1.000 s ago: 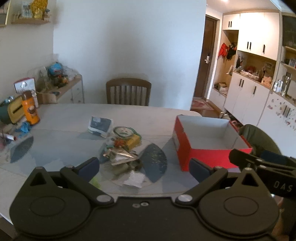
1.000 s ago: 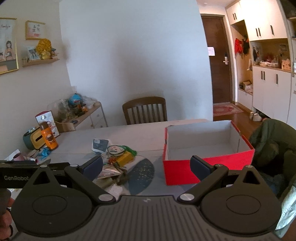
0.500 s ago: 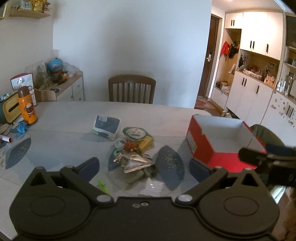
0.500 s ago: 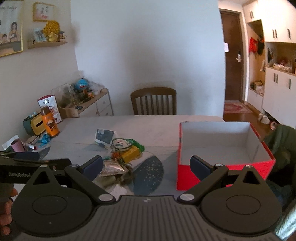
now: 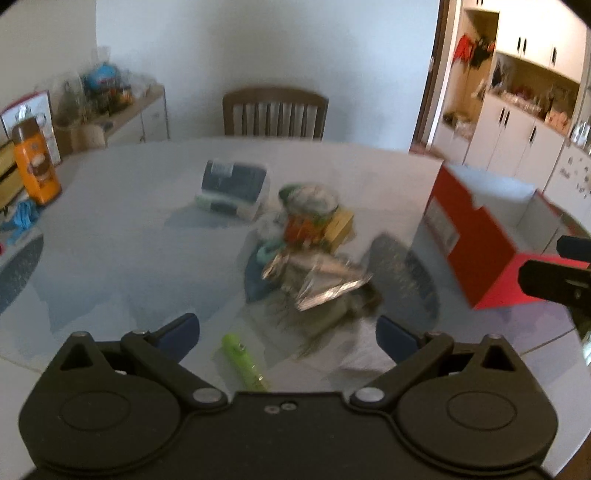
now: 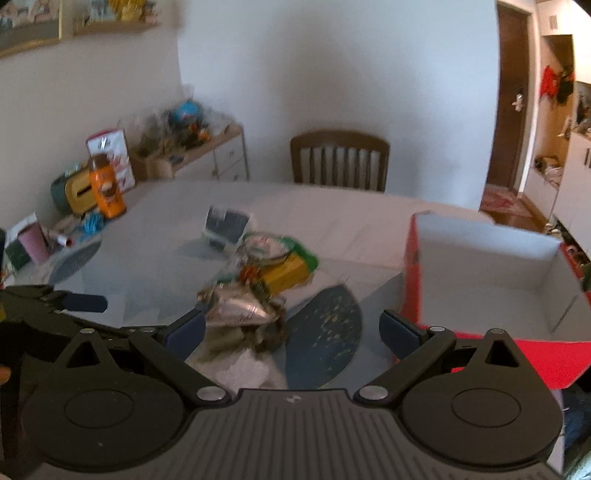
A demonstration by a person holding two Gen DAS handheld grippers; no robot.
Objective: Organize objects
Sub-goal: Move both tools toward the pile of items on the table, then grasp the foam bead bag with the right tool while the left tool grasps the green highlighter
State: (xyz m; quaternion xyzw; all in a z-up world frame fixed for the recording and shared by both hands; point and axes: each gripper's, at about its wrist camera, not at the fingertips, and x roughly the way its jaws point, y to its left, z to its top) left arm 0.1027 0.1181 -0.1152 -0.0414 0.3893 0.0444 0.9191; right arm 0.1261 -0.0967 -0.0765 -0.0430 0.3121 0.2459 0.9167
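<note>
Both grippers, left gripper (image 5: 288, 328) and right gripper (image 6: 291, 328), are hovering with jaws apart and empty, the pile of clutter (image 5: 314, 258) lying just ahead of both (red box (image 6: 480, 273) off to the right, nearer the right one).

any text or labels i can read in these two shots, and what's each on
None reads clearly; both views are motion-blurred.
Orange bottle: label print too blurred.
Red and white carton behind it: markings unreadable.
Dark blue packet: white label illegible.
Red box: end sticker too blurred.
Framed picture on the wall: lettering illegible.
</note>
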